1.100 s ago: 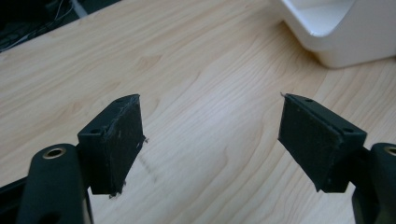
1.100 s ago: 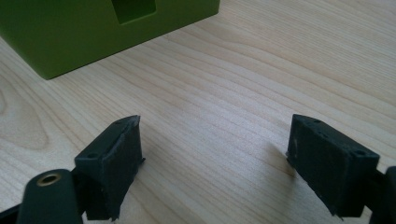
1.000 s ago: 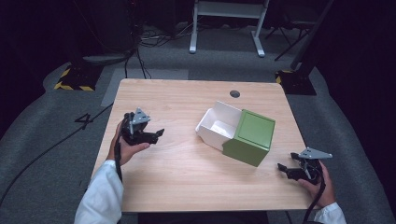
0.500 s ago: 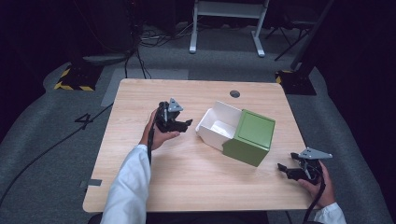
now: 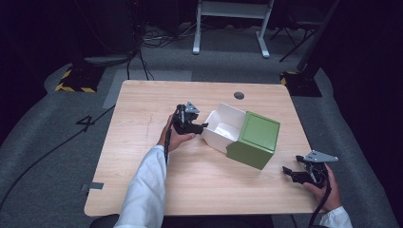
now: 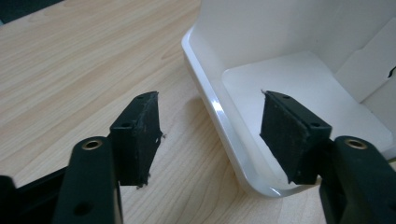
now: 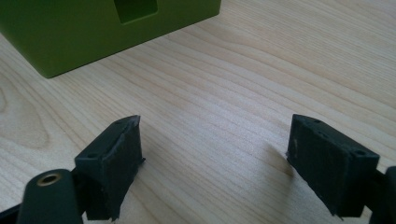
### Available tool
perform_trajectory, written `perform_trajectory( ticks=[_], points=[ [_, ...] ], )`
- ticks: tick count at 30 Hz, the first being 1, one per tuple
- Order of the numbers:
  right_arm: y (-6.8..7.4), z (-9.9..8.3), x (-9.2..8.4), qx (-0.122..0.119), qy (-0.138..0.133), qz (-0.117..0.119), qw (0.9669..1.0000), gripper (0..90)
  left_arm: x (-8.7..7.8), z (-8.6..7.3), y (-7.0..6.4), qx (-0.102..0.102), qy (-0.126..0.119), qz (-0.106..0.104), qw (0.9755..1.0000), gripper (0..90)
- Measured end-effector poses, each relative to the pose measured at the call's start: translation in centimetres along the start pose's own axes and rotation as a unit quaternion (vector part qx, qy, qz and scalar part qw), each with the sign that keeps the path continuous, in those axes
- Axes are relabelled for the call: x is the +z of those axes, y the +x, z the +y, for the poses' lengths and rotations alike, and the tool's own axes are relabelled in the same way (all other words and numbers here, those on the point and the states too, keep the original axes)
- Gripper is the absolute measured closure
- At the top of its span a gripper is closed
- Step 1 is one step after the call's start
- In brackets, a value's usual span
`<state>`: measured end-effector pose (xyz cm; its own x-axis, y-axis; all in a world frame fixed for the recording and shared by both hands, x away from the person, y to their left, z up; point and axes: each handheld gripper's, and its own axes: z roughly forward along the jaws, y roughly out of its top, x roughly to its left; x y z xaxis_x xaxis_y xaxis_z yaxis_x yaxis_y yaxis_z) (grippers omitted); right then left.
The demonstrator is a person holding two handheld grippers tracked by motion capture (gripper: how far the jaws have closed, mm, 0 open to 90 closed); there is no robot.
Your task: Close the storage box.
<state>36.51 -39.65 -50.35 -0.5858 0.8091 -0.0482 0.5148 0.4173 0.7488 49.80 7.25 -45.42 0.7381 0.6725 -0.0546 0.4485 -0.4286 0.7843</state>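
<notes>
On the light wooden table (image 5: pixel 142 161) lies an open box with a white glossy tray (image 5: pixel 223 127) and a green lid part (image 5: pixel 254 140), the left tool (image 6: pixel 210 135) spread apart astride the tray's rim, the right tool (image 7: pixel 215 163) spread apart near the green side.

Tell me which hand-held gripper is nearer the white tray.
Left. The left hand-held gripper is at the white tray, its open jaws straddling the tray's near wall. The right hand-held gripper sits open by the table's front right corner, beyond the green box.
</notes>
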Motion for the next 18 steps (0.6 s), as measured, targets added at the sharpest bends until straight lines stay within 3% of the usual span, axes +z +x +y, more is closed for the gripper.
perform_trajectory(
  ticks=[6, 11, 18],
  points=[
    [0.0, 0.0, 0.0, 0.0, 0.0, 0.0, 1.0, 18.0, 1.0, -0.7, 0.3, -0.017, 0.015, -0.012, 0.9997, 45.7],
    [0.0, 0.0, 0.0, 0.0, 0.0, 0.0, 1.0, 18.0, 1.6, -1.1, 0.3, -0.03, 0.005, -0.037, 0.9989, 48.5],
    [0.0, 0.0, 0.0, 0.0, 0.0, 0.0, 1.0, 18.0, 0.7, -0.2, 0.1, -0.016, -0.018, -0.049, 0.9985, 52.1]
  ],
)
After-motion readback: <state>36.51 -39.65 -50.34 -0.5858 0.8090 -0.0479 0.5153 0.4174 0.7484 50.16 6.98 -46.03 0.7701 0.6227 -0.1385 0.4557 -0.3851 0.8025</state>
